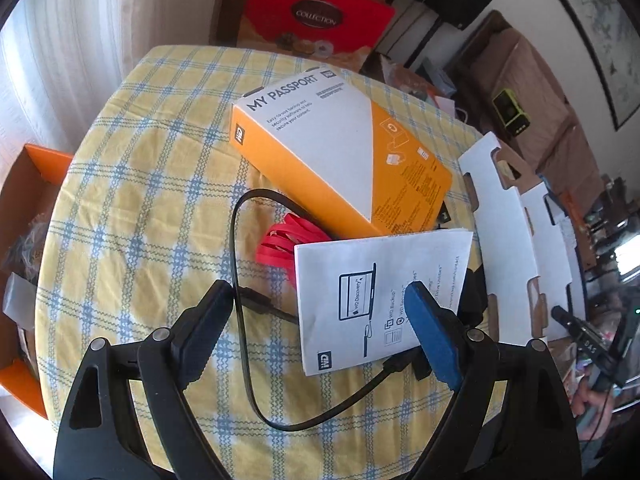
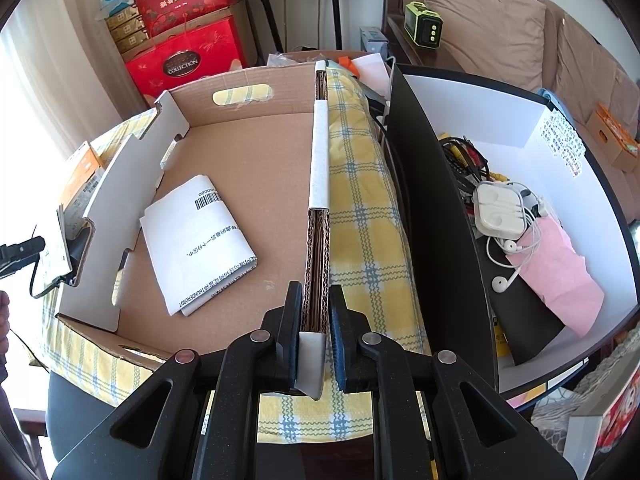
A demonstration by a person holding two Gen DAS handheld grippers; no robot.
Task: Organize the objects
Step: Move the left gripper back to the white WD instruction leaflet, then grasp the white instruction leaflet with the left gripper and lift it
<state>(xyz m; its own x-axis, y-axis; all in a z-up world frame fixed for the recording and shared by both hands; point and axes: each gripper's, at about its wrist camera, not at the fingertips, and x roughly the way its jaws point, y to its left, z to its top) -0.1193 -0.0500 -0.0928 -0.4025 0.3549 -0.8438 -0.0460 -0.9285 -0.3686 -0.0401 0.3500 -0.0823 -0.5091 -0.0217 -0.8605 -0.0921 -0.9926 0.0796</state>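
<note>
A checked tablecloth (image 1: 132, 208) carries an orange box (image 1: 340, 160), booklet (image 1: 380, 300), black cable (image 1: 240, 320) and cardboard tray (image 2: 248, 184)

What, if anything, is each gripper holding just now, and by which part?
The right gripper is shut on the cardboard tray, clamping its near side wall's top edge. The left gripper is open, holding nothing.

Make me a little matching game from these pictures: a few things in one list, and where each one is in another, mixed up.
Things:
1. orange box
2. white earphones
3. folded paper
4. right tongs

Places:
A. inside the cardboard tray
B. on the checked tablecloth
C. clamped on the tray's wall
D. in the black-and-white box

Pairs: 1-B, 2-D, 3-A, 4-C
</note>
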